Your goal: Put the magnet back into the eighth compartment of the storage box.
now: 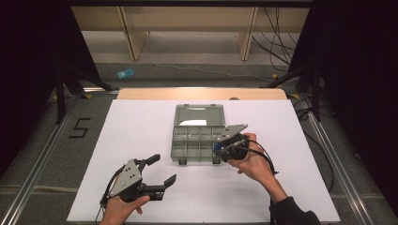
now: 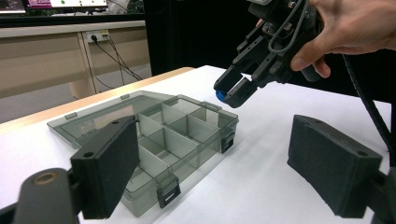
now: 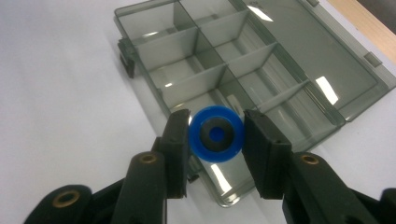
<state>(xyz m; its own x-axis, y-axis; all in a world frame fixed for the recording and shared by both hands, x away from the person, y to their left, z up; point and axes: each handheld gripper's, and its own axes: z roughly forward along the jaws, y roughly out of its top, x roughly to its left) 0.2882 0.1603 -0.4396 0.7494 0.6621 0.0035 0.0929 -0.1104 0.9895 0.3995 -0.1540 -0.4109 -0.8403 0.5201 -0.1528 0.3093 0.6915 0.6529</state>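
A smoky clear compartment box (image 1: 197,139) lies open in the middle of the white table, its lid folded back. My right gripper (image 1: 218,148) hovers over the box's front right corner, shut on a round blue part (image 3: 215,134) with a dark centre. The same blue part (image 2: 219,95) peeks out between those jaws in the left gripper view, above the box (image 2: 154,140). The box (image 3: 243,70) shows several bare compartments below the part. My left gripper (image 1: 162,168) rests at the table's front left, open, nothing between its pads (image 2: 109,163).
The white table top (image 1: 141,126) ends in a wooden strip (image 1: 202,93) at the back. Beyond it are wooden bench legs, cables and a small blue item (image 1: 125,73) on the floor. Dark curtains flank both sides.
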